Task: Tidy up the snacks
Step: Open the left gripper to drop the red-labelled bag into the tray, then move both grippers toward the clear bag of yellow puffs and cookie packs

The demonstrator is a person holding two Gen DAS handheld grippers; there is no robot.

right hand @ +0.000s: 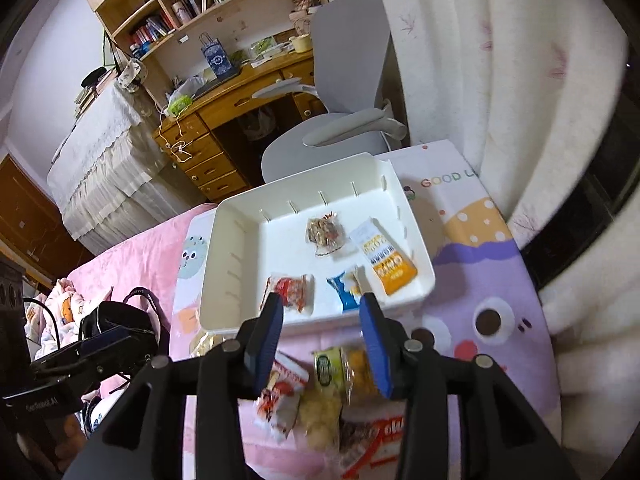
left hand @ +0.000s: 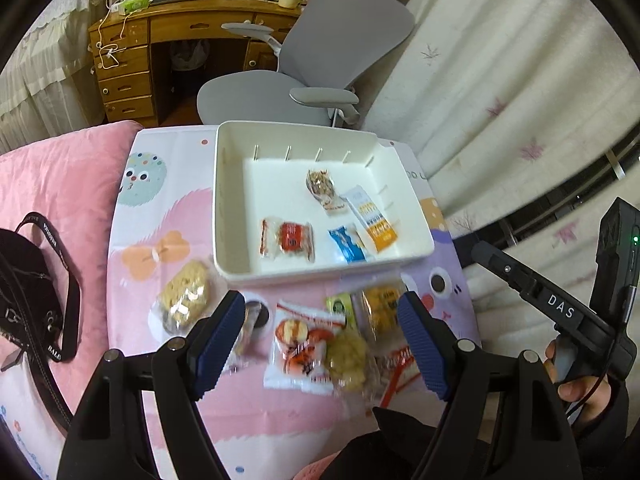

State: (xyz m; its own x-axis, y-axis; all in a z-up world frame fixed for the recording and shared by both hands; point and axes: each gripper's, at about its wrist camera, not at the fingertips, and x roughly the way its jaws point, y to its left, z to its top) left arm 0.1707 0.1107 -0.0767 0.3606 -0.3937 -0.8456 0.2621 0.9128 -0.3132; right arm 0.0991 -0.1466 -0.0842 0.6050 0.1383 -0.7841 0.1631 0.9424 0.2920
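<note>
A white bin [left hand: 224,200] [right hand: 224,264] stands on a cartoon mat and holds several snack packs: a red one [left hand: 290,238] [right hand: 294,290], a blue one [left hand: 348,242] [right hand: 344,290], an orange one [left hand: 374,220] [right hand: 390,264] and a nut pack [left hand: 320,186] [right hand: 324,232]. A heap of loose snacks [left hand: 328,340] [right hand: 320,396] lies in front of the bin. My left gripper [left hand: 322,344] is open and empty above the heap. My right gripper [right hand: 324,344] is open and empty above the heap near the bin's front wall; its body shows in the left wrist view [left hand: 560,308].
A yellow cracker pack [left hand: 186,296] lies left of the heap. A black bag [left hand: 28,292] [right hand: 116,328] sits on the pink blanket [left hand: 60,184]. A grey office chair [left hand: 312,64] [right hand: 344,112] and a wooden desk [left hand: 132,52] stand beyond. A white curtain [left hand: 500,80] hangs right.
</note>
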